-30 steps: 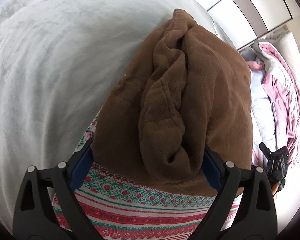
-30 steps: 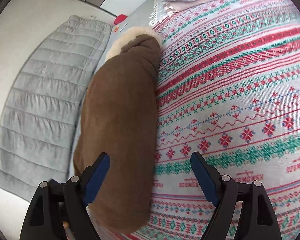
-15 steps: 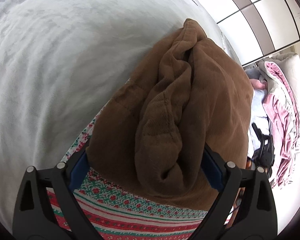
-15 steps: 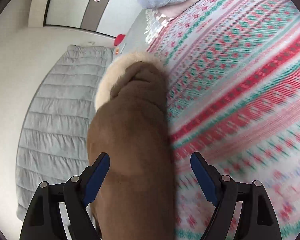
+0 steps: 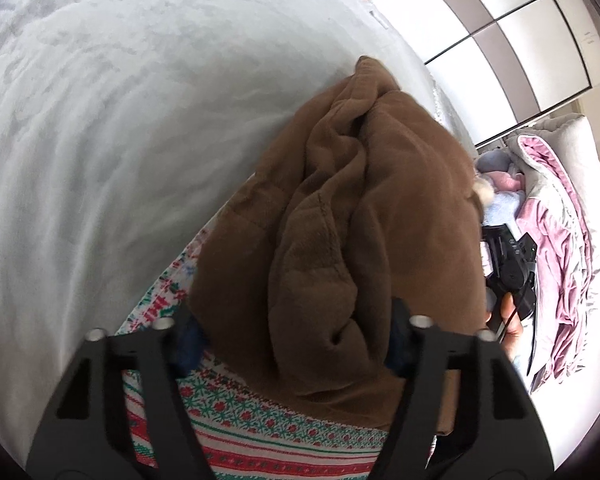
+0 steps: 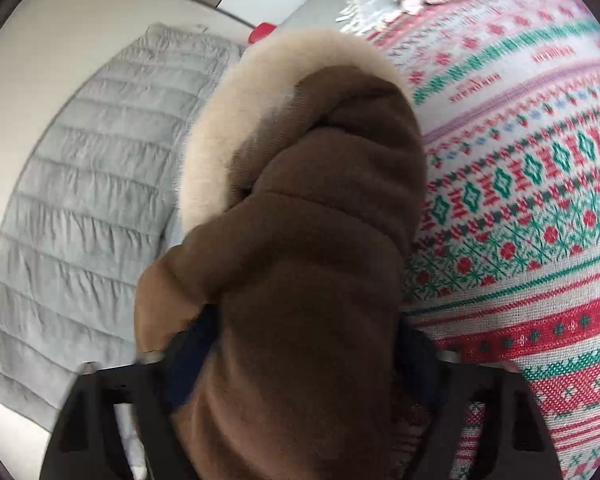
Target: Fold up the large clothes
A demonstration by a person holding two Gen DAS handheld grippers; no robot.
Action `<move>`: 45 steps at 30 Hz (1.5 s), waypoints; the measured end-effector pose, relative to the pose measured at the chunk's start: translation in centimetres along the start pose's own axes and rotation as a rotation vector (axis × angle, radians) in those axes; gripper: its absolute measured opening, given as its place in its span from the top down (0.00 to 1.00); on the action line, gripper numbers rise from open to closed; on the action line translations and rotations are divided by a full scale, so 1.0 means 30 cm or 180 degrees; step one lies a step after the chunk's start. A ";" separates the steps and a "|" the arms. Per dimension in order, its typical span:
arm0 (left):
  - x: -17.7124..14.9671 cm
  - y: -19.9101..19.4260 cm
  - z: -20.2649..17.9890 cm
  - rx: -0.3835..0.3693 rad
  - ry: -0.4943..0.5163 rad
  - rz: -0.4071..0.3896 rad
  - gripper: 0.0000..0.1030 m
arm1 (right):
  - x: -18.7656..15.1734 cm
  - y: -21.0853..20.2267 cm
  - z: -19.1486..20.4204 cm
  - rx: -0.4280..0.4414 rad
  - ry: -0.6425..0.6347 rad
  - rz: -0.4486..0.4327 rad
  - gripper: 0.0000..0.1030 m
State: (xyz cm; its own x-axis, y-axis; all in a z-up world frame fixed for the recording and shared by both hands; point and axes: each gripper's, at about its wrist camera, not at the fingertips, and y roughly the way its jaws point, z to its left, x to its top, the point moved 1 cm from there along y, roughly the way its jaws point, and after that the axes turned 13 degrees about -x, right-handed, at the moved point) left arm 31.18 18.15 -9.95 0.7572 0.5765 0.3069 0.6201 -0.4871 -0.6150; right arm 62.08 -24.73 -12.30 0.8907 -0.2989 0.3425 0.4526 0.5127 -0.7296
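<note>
Both claws have just been closing: left claw [image 5: 294, 340] now pinches the bunched brown coat [image 5: 340, 220] at one end, right claw [image 6: 304, 360] w/ fur hood [image 6: 236, 112] end between jaws, coat on patterned blanket [image 6: 540, 220] at bed edge — prob. lift/fold next.

Bed with patterned red-green-white blanket [image 6: 540, 208] spread over top. Bunched brown coat [image 6: 300, 260], cream fur trim [image 6: 236, 112] at far end, lying on blanket along edge. Pale grey bedcover [image 5: 120, 140] beyond blanket edge. Grey quilted pad [image 6: 72, 200] flat on floor [image 6: 52, 40] beside bed.
</note>
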 end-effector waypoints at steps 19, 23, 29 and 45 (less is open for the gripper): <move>0.086 -0.136 -0.082 -0.0134 0.0561 -0.0392 0.64 | -0.079 -0.173 0.397 -0.0867 -0.0942 -0.0809 0.62; 0.169 -0.237 -0.075 -0.0227 0.0595 -0.0692 0.65 | -0.081 -0.208 0.563 -0.0803 -0.1142 -0.1063 0.62; 0.347 -0.478 -0.041 -0.0102 0.0827 -0.1470 0.65 | -0.092 -0.144 0.841 -0.0279 -0.1236 -0.1342 0.63; 0.668 -0.286 0.362 0.0902 0.0599 -0.1138 0.39 | -0.008 0.612 0.877 -0.0026 -0.0394 -0.0165 0.29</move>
State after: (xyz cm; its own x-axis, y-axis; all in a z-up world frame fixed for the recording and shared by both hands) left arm 38.81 41.02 -6.40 0.5474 0.5337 0.6446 0.7875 -0.0678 -0.6126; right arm 71.29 5.92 -10.20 0.8648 -0.2229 0.4500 0.4983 0.4924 -0.7136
